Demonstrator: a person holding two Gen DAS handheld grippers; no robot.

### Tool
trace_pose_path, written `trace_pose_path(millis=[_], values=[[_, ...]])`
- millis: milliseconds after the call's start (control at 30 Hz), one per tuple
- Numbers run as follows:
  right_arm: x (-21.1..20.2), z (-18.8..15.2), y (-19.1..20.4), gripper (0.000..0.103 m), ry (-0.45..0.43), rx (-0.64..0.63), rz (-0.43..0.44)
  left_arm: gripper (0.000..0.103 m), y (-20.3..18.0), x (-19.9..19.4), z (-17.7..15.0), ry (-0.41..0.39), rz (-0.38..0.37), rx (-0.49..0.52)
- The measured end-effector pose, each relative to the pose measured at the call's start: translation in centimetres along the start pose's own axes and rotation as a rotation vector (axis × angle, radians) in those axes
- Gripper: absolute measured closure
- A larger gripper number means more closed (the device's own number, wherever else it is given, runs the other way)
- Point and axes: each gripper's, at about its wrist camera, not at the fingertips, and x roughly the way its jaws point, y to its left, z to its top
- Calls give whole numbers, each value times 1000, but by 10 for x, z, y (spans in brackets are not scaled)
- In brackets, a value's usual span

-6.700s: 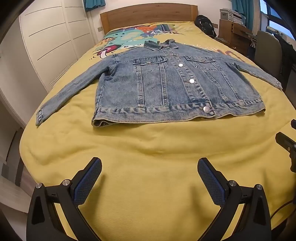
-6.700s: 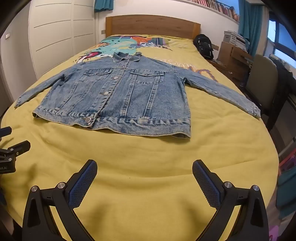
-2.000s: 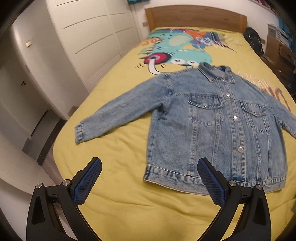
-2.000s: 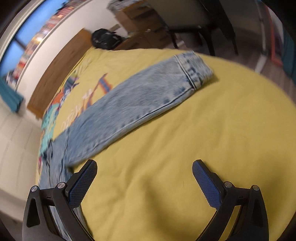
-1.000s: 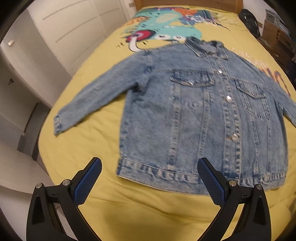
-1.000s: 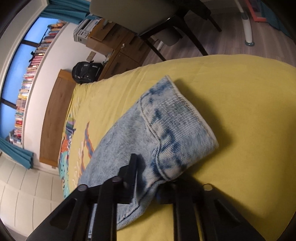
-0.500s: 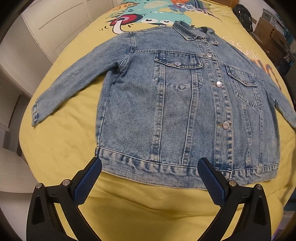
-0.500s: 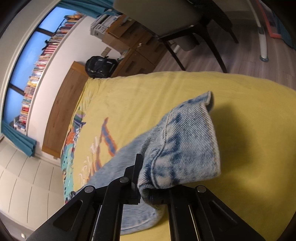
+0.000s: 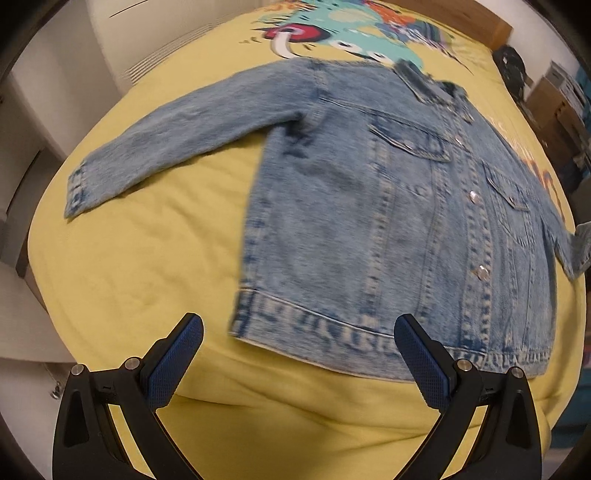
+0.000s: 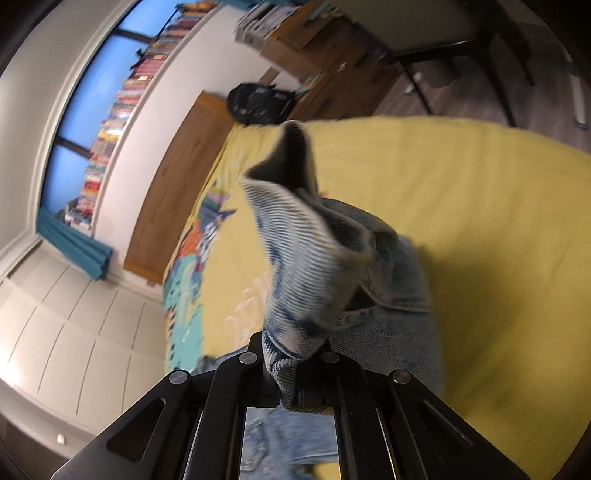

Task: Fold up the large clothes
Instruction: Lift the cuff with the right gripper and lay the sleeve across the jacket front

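A light-wash denim jacket (image 9: 388,206) lies front-up and buttoned on a bed under a yellow bedspread (image 9: 140,266), and every place below is given against that jacket. Its collar (image 9: 424,83) points toward the cartoon print (image 9: 354,33) at the head end of the spread, and its hem (image 9: 332,332) is the edge nearest the left wrist camera. 1 sleeve (image 9: 177,140) stretches flat away from the jacket's body toward the bed's side, its cuff resting on the spread, apart from the hem. The left gripper (image 9: 299,362) hangs above the hem's near corner with its 2 blue-padded fingers (image 9: 173,362) spread wide; nothing sits between them and neither pad touches the cloth. The picture from this side is somewhat blurred. The right gripper (image 10: 295,373) is clamped tight on the cuff (image 10: 299,266) of the jacket's other sleeve, the denim bunched between its jaws and the cuff's open mouth standing up ahead of the camera, lifted off the spread. The rest of that sleeve (image 10: 388,321) trails down to the yellow cover below. Beyond the jacket's collar end stand a wooden headboard (image 10: 177,192) and a black backpack (image 10: 258,103) beside it, with a row of books (image 10: 122,103) along the wall above the headboard. White cupboard doors (image 10: 66,325) face the jacket's flat-sleeve side.
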Motion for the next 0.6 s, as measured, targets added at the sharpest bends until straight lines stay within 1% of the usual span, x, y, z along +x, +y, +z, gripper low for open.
trace_pose_path(millis=[67, 333, 433, 600], values=[[15, -10, 24, 98, 31, -24, 20, 1, 18, 0, -2, -11, 0, -39], [79, -60, 122, 98, 148, -159, 72, 1, 75, 0, -6, -27, -10, -146], [102, -87, 160, 98, 191, -225, 102, 1, 93, -1, -8, -34, -14, -179], [134, -131, 206, 98, 251, -314, 137, 1, 121, -2, -14, -31, -8, -230]])
